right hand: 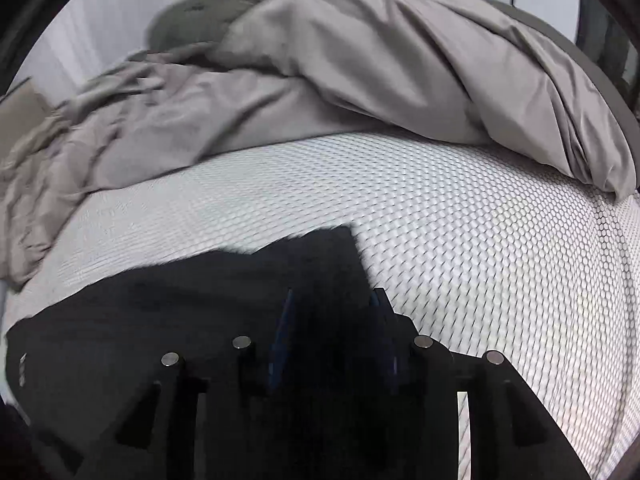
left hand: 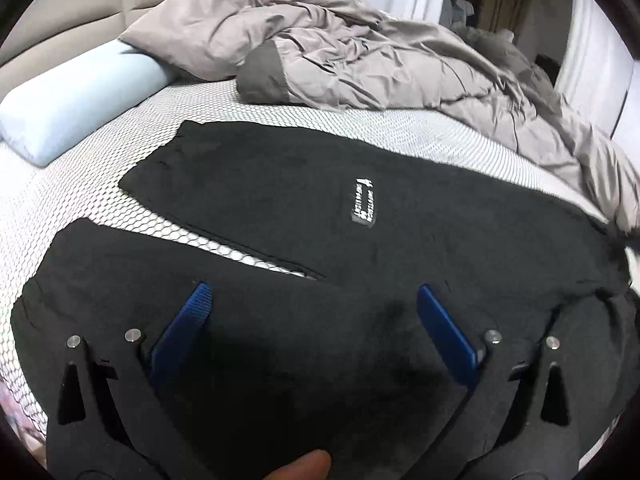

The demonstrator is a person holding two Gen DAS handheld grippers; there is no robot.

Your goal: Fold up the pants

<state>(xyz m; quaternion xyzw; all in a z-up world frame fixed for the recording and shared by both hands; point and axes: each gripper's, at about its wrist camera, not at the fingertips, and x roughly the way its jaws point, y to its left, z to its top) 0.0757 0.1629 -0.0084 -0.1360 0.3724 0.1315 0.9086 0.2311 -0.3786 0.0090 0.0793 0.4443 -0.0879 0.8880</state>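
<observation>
The black fabric pants (left hand: 280,208) lie spread flat on the white honeycomb-patterned mattress cover (left hand: 120,208), the two legs parted by a narrow wedge of bare cover. A crumpled grey duvet (left hand: 360,52) is heaped along the far side of the bed, just beyond the pants. A pale blue bolster pillow (left hand: 68,112) lies at the head end, well apart from the pants. A small white printed label (left hand: 362,202) sits on the far leg. The left gripper (left hand: 314,300) hovers over the near leg, its blue fingers (left hand: 444,332) spread wide and released, with nothing between them. The right gripper (right hand: 334,300) is at a corner of the pants (right hand: 200,304); its blue fingers (right hand: 282,332) stand partly closed around the dark cloth, but whether they clamp it cannot be told.
</observation>
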